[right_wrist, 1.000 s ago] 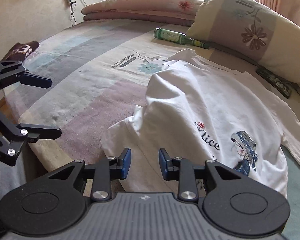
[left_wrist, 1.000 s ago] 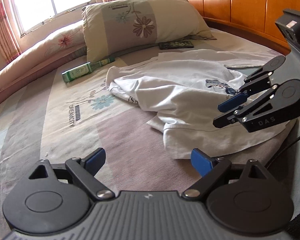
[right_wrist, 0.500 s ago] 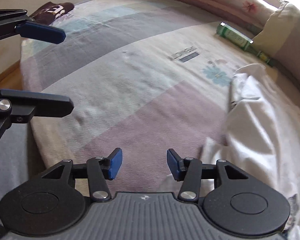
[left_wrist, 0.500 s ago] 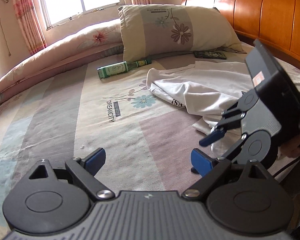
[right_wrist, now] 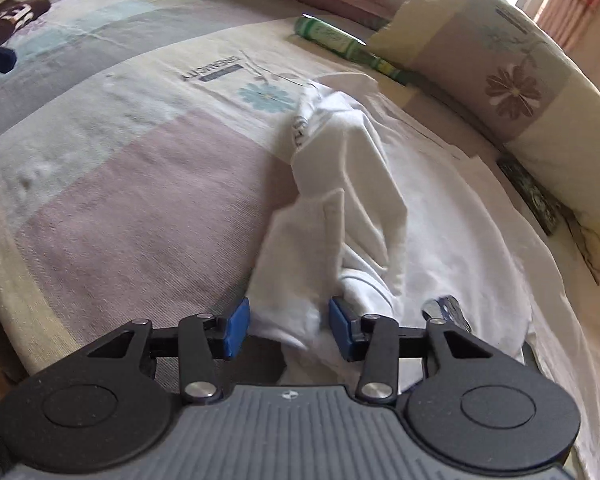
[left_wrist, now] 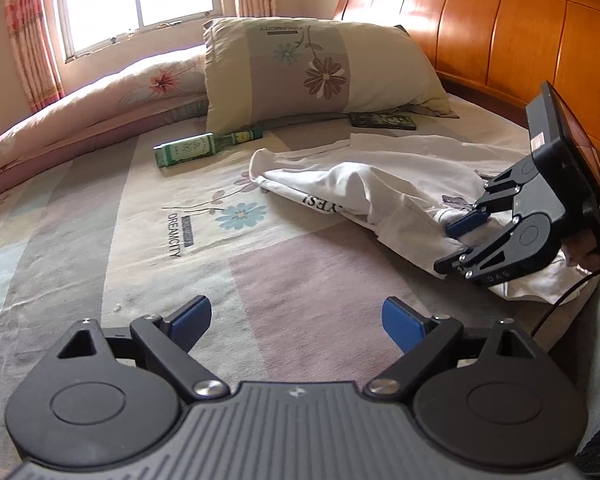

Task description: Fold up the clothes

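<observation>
- Since a second ago the right tongs (right_wrist: 286, 330) have swung from above the printed chest of the white T-shirt (right_wrist: 364, 184) down to its near hem at the bed's edge, and their jaws have widened; the left tongs (left_wrist: 296, 322) have drifted sideways over bare sheet and look further up the bed.
- Bed (left_wrist: 140, 248) with a patchwork sheet carries everything: the shirt lies rumpled on its right half, bunched into a ridge running from the hem up toward the pillow (left_wrist: 316, 68), with a green bottle (left_wrist: 196, 148) just beyond it.
- White T-shirt, by its look, is light, limp cotton. It should sag and slide rather than hold a shape, so a pinch on one layer at a corner of the hem seems better than a grab into the bunched middle, which would likely gather several layers.
- Right tongs stand half spread, a fold of hem cloth between the blue pads (right_wrist: 236, 326). Whether the pads press on it I cannot tell for certain; they seem only to straddle it.
- Left tongs gape wide and hold nothing, well apart from the shirt; its far hem corner looks like their natural hold.
</observation>
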{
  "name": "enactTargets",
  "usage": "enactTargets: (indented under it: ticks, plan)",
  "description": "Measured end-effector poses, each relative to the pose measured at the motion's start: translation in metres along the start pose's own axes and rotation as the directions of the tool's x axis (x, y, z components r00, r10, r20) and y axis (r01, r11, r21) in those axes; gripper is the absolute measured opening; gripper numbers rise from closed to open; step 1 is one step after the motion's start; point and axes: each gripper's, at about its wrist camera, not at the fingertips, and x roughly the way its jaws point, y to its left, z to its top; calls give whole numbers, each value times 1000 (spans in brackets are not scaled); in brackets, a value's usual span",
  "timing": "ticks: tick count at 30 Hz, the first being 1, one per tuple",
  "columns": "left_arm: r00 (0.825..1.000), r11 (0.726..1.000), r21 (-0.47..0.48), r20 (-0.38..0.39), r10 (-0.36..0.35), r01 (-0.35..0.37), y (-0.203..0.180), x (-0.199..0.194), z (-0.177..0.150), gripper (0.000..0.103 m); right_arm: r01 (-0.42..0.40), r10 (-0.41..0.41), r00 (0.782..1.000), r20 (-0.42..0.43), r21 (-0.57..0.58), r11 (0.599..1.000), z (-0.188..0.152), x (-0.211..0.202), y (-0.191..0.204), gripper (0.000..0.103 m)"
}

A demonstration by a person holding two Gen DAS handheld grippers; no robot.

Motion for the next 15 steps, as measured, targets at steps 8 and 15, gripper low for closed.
enactTargets:
  ticks: [8, 15]
  plan:
    - [994, 995, 32, -44, -98, 99, -29, 20, 7, 92, 4, -7, 1000, 14, 183, 983, -38, 0, -47, 68]
    - [976, 979, 32, -96, -196, 200, -50, 50, 12, 93, -2, -19, 998, 66, 295, 956, -69, -12, -52, 80]
